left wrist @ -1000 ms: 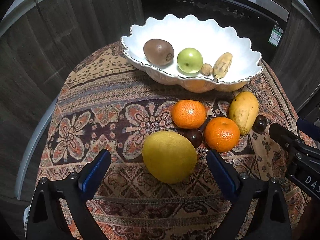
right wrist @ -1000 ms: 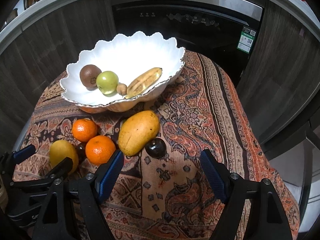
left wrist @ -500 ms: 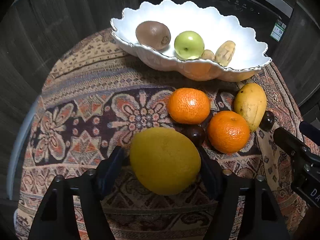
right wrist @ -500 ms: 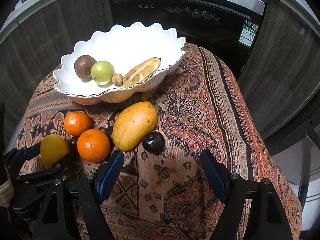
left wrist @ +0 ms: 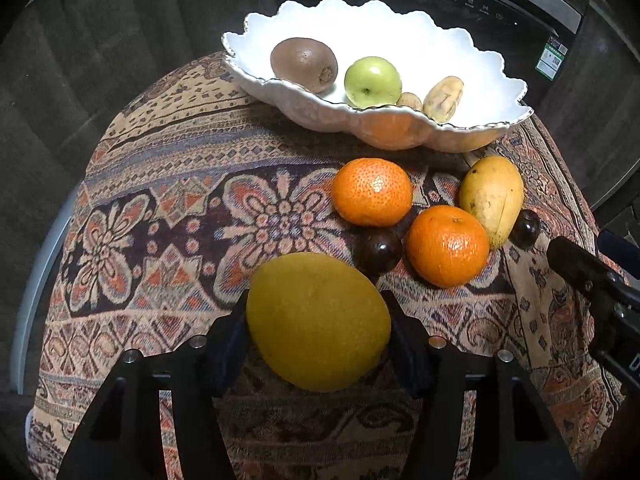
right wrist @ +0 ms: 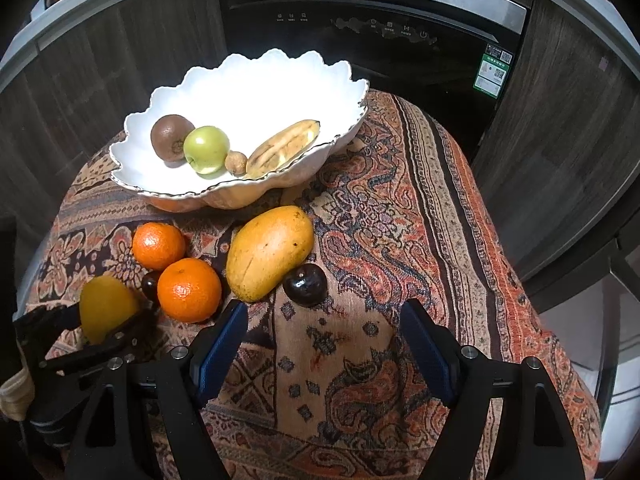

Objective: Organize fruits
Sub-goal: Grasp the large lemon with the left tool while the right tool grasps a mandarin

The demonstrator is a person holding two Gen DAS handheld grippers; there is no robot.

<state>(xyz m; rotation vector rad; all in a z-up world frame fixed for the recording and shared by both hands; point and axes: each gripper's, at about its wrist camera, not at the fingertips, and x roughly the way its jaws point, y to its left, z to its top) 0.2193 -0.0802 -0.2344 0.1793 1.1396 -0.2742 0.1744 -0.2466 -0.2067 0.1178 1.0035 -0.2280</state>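
Your left gripper [left wrist: 318, 320] clamped on the big yellow fruit [left wrist: 318, 322] at lower center, your right gripper [right wrist: 322, 344] apart over the cloth [right wrist: 360, 360], 2 oranges [left wrist: 372, 192] above, white bowl [left wrist: 460, 60] at top.

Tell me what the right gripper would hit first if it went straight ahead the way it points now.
Probably the dark plum, just ahead between the open right gripper fingers, with the mango beside it. Depth is unclear; it might pass over the plum.

fruit aside, there's this busy paisley-and-flower patterned cloth [right wrist: 400, 240] draped over the whole table; behind it a black built-in appliance [right wrist: 376, 40] with a touch panel and a green sticker [right wrist: 494, 74]; dark wood cabinet fronts [right wrist: 568, 128] on both sides
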